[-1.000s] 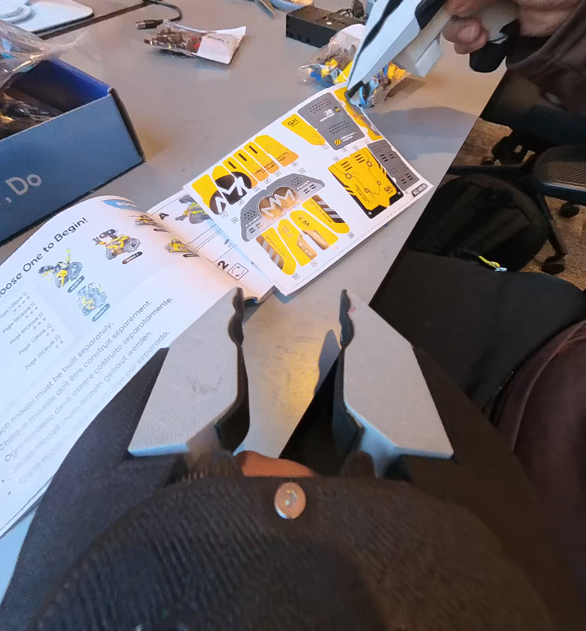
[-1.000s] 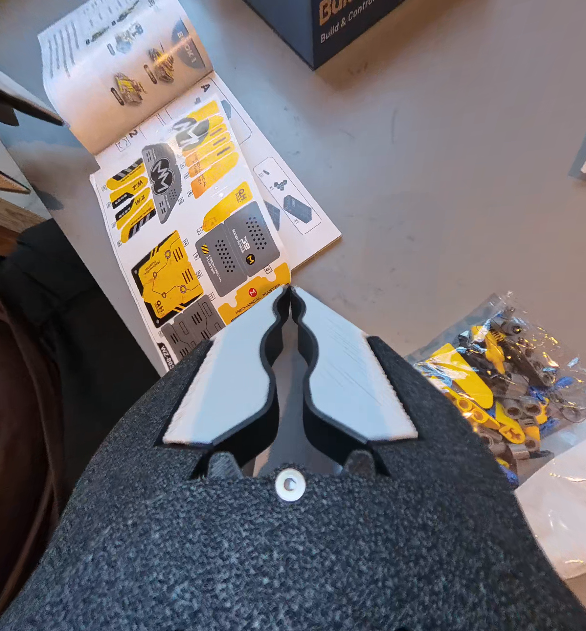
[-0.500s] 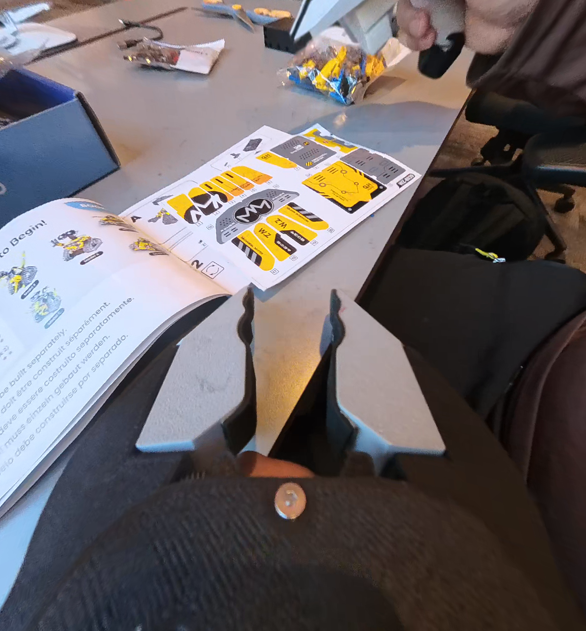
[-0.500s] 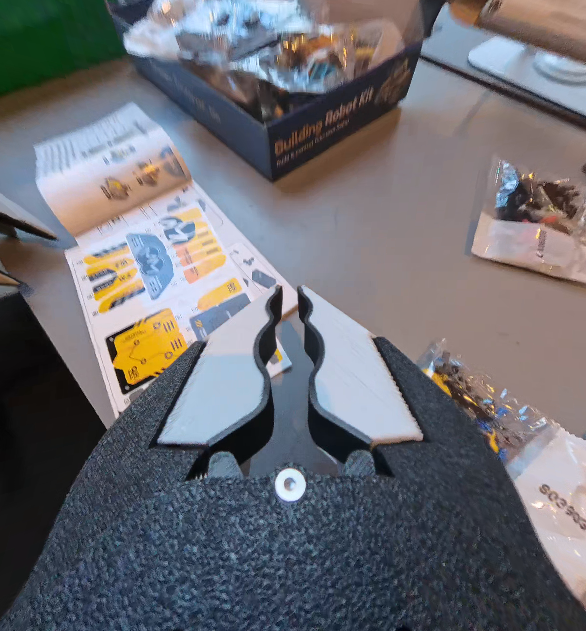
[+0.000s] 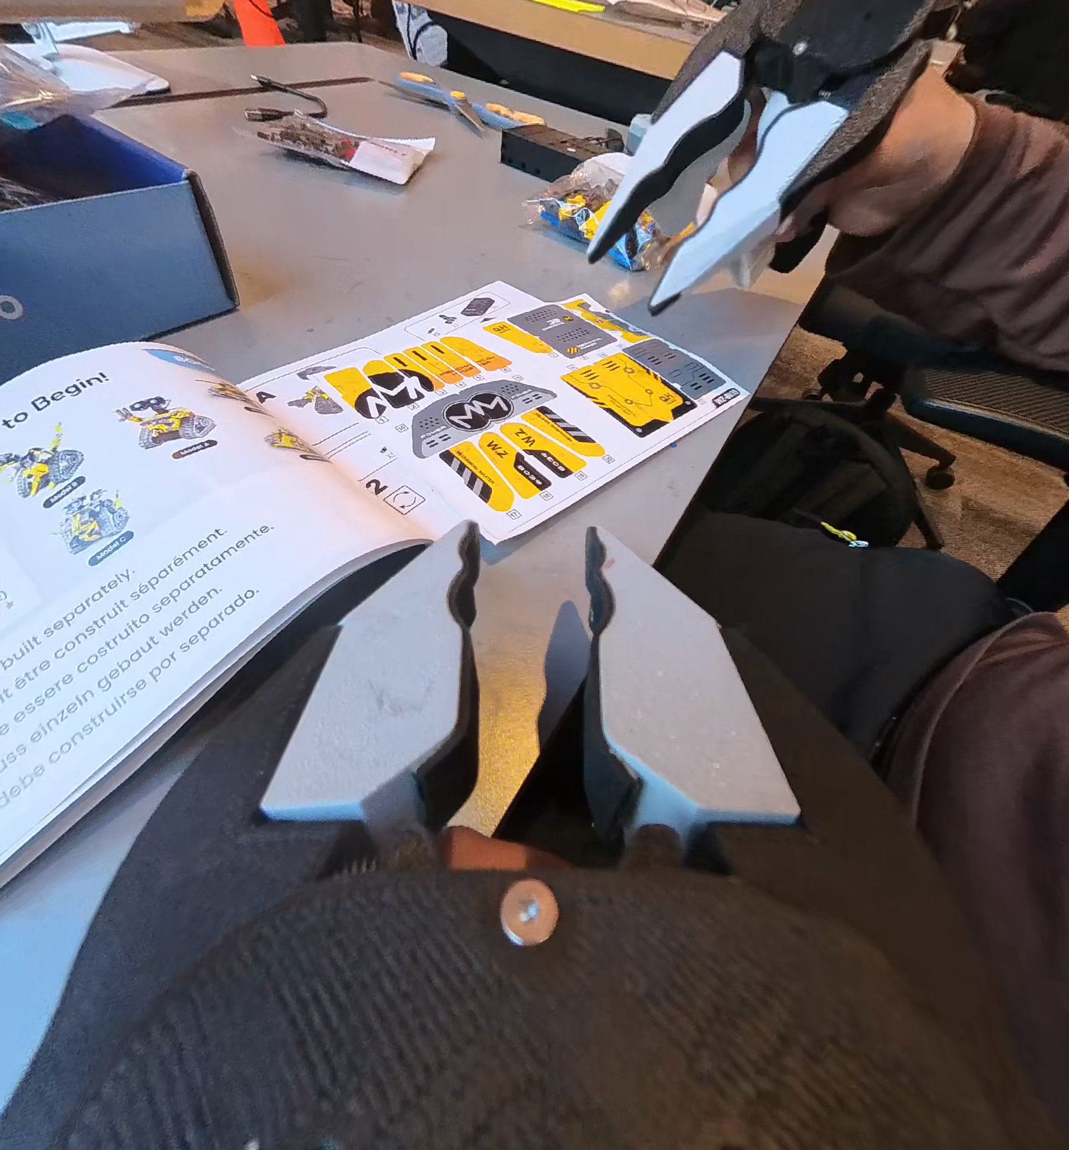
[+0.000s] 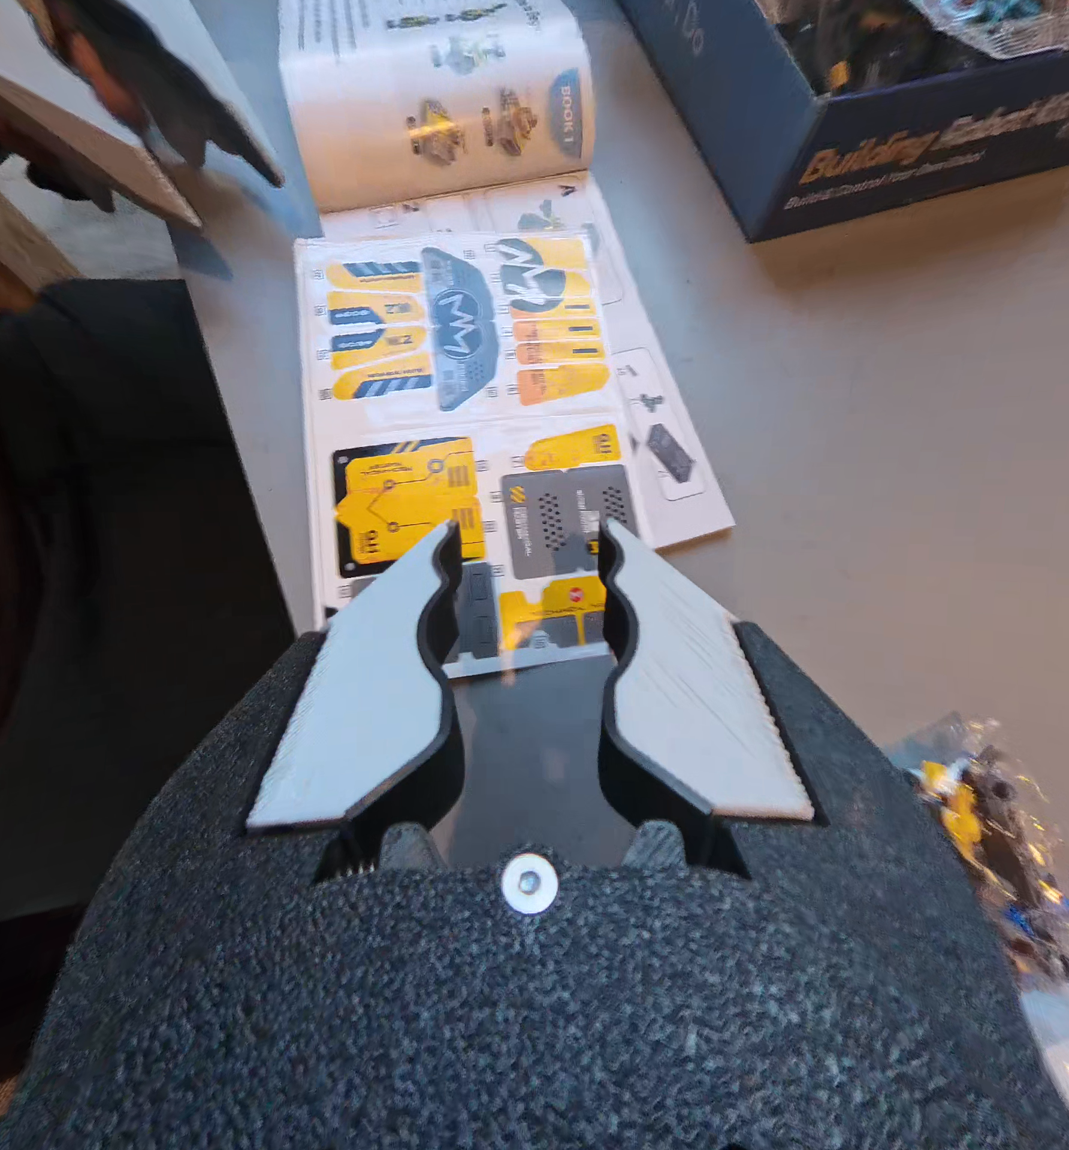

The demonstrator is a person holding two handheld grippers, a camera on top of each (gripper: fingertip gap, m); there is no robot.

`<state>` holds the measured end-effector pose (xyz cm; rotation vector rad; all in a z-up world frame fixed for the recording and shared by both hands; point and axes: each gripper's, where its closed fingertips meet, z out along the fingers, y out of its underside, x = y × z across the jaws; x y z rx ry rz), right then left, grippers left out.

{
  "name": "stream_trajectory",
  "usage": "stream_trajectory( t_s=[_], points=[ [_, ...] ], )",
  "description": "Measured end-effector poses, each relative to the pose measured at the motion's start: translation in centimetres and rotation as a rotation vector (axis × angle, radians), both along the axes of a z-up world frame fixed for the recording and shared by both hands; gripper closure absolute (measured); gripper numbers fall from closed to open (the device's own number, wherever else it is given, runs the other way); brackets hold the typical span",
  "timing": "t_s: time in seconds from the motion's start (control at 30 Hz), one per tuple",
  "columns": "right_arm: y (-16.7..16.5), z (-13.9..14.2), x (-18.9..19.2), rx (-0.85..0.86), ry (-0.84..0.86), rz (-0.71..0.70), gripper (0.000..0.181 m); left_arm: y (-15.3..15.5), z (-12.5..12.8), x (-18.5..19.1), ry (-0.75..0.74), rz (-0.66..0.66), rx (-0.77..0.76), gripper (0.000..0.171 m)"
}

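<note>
Only the left wrist view shows the black backpack beside the table

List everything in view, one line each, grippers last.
Grey table: one, under everything.
Yellow-and-grey sticker sheet: one, flat at the table's near edge.
White open instruction booklet: one, beside the sheet.
Dark blue cardboard box: one, open, behind the booklet.
Clear bags of parts: two, one yellow-blue, one dark.
Left gripper: open, empty, at the booklet's corner.
Right gripper: open, empty, over the sheet.
</note>
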<state>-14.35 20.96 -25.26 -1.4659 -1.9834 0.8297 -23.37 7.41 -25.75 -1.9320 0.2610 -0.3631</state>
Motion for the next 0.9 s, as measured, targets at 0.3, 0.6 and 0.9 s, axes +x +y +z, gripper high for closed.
stream_trajectory(
  t_s=[0.3,0.6,0.9],
  points=[
    [12.0,6.7,4.7,-0.008,0.288,-0.454,0.144,0.0,0.0,0.0,-0.001,-0.003,0.003,0.141],
    [21.7,6.1,15.0,-0.223,0.429,-0.832,0.129,0.1,0.1,0.1,-0.025,-0.008,-0.007,0.146],
    [17.0,-2.3,13.8,-0.548,-0.019,-0.698,0.126,0.1,0.1,0.1,-0.03,-0.008,-0.001,0.148]
  ],
)
